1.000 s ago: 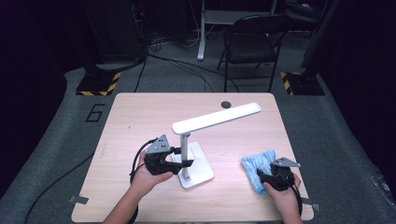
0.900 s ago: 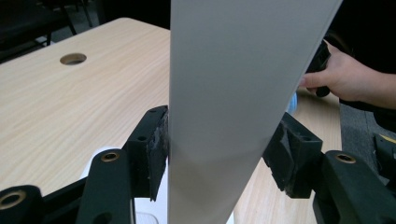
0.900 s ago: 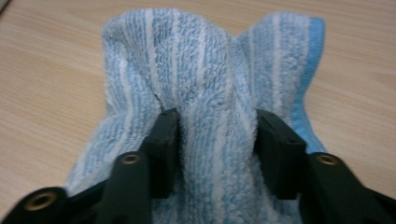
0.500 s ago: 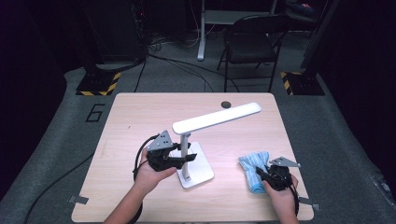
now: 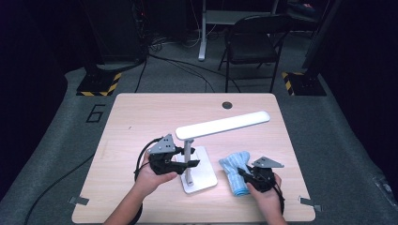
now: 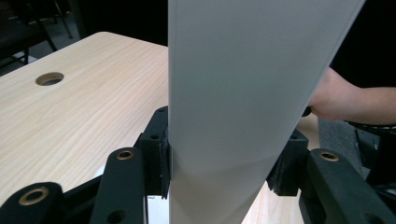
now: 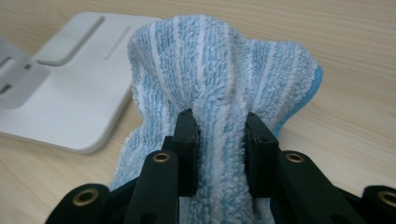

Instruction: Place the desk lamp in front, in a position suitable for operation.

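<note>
On the wooden table (image 5: 131, 117), the left gripper (image 5: 190, 163) is clamped on the upright post of the white desk lamp (image 5: 187, 154), its jaws pressed against both sides of the post in the left gripper view (image 6: 233, 93). Bare tabletop lies open to the left and behind, out to the round cable hole (image 5: 227, 105) near the far edge. The lamp's flat base (image 5: 202, 174) sits near the table's middle front, well clear of every edge. Just right of it, the right gripper (image 5: 241, 174) pinches a bunched blue striped cloth (image 5: 233, 165), close to the near edge. Since a second ago the cloth has slid slightly toward the base; the lamp stays put.
</note>
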Demonstrator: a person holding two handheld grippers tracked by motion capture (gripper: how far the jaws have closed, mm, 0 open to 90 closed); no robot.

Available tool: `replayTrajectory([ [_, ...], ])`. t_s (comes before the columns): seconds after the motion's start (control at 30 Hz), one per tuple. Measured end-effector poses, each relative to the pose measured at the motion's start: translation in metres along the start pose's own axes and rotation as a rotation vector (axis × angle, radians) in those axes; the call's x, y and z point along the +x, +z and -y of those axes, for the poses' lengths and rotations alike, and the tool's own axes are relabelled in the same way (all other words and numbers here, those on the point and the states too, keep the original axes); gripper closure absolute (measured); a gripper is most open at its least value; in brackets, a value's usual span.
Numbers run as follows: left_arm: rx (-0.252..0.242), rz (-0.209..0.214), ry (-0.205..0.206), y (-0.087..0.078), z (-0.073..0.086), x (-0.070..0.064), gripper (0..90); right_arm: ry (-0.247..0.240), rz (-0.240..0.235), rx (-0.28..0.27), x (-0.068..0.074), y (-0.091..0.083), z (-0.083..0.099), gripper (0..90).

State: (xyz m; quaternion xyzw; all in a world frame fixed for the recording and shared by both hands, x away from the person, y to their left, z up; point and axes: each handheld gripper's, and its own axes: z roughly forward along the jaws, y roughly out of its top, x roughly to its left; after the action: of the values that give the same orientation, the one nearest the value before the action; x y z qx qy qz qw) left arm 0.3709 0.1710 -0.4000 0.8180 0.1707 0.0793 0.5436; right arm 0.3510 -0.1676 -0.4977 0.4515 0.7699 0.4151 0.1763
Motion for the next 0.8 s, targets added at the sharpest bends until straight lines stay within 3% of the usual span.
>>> replayTrajectory([
  [0.17,-0.001,0.013,0.002,0.0,0.0,-0.001,51.1,-0.057,-0.064,-0.014,0.029,0.012,-0.012,69.9],
  [0.33,0.008,0.042,0.015,-0.002,0.0,0.0,51.1,-0.066,-0.134,0.0,0.049,0.025,-0.022,69.7],
  [0.5,0.015,0.053,0.017,-0.002,0.0,0.001,50.8,-0.098,-0.158,0.033,0.063,0.042,-0.021,68.1],
  [0.6,0.015,0.043,-0.004,-0.002,-0.001,0.0,49.9,-0.1,-0.162,0.061,0.065,0.05,-0.021,62.5],
  [0.7,-0.001,0.046,-0.024,-0.003,-0.002,0.0,48.7,-0.05,-0.18,0.071,0.066,0.052,-0.022,51.7],
  [0.8,-0.01,0.048,-0.038,-0.003,-0.004,-0.001,48.1,-0.071,-0.185,0.081,0.069,0.056,-0.022,43.7],
])
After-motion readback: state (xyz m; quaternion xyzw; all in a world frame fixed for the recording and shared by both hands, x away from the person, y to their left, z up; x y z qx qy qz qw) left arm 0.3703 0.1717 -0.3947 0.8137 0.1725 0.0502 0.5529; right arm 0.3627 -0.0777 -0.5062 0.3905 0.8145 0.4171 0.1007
